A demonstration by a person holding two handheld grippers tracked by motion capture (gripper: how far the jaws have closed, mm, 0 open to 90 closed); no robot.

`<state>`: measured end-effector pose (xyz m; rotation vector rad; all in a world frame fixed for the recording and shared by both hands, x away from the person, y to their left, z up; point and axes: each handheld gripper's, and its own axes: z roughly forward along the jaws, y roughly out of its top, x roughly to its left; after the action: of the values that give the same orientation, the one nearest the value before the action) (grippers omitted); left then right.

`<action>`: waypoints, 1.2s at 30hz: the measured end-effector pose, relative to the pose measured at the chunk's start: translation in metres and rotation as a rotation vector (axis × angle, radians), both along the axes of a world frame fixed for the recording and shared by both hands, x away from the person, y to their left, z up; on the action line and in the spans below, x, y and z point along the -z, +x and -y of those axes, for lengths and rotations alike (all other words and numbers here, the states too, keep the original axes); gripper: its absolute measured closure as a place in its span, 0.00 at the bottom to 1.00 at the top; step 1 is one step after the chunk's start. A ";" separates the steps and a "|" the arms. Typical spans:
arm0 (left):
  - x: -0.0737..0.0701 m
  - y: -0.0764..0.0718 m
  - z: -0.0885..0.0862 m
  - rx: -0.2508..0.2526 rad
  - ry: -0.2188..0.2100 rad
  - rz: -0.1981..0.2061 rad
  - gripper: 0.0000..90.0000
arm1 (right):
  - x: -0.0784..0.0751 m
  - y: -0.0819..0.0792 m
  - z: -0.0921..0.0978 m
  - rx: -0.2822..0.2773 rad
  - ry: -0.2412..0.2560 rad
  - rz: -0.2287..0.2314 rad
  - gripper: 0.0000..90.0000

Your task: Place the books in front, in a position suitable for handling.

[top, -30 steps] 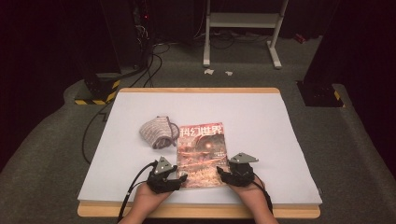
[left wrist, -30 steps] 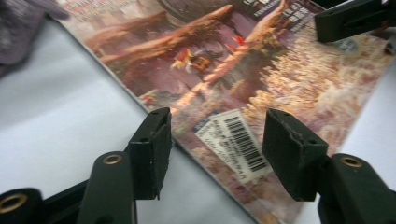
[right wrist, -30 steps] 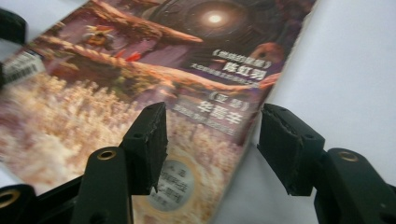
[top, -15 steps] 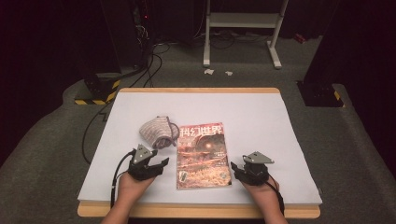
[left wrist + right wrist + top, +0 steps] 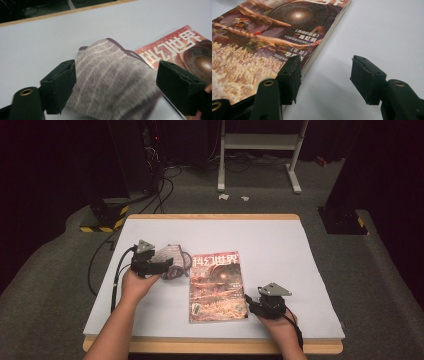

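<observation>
A grey striped cloth (image 5: 172, 256) lies bunched on the white table (image 5: 280, 245), touching the top left corner of a red-covered magazine (image 5: 217, 285). My left gripper (image 5: 166, 264) is open, and in the left gripper view (image 5: 117, 68) its jaws stand either side of the cloth (image 5: 112, 85), with the magazine's title (image 5: 175, 45) just beyond. My right gripper (image 5: 249, 301) is open at the magazine's lower right edge. In the right gripper view (image 5: 327, 62) one jaw sits over the edge of the magazine (image 5: 274, 32) and the other over bare table.
Black cables (image 5: 102, 265) trail off the table's left side. Behind the table are a stand base with yellow-black tape (image 5: 102, 222), a white metal frame (image 5: 260, 150) and a dark base (image 5: 342, 220) at the right. The table's far half is bare.
My left gripper has moved from the magazine's lower left corner up and left to the cloth. My right gripper has drawn off to the right of the magazine's lower edge.
</observation>
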<state>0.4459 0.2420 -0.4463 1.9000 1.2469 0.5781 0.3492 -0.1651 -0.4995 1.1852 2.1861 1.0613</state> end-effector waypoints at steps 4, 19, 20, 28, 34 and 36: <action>0.017 0.021 0.002 0.000 0.022 -0.098 0.16 | 0.001 0.000 -0.003 -0.012 -0.005 -0.004 0.46; 0.047 0.021 0.012 0.030 0.146 -0.165 0.41 | 0.000 -0.003 -0.008 -0.025 0.004 -0.007 0.46; 0.047 0.021 0.012 0.037 0.140 -0.168 0.46 | -0.001 -0.003 -0.008 -0.028 0.003 0.000 0.46; 0.047 0.013 0.008 0.016 0.085 -0.156 0.73 | -0.002 -0.004 -0.007 -0.027 0.012 0.000 0.47; 0.042 -0.011 0.001 -0.011 0.087 -0.084 0.77 | -0.003 -0.003 -0.003 -0.022 0.026 0.008 0.47; 0.040 -0.020 -0.007 -0.023 0.075 -0.076 0.77 | -0.004 -0.003 -0.003 -0.023 0.031 0.011 0.47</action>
<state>0.4260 0.2494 -0.4862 1.9879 1.3141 0.5765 0.3460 -0.1623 -0.4952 1.1679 2.1873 1.1117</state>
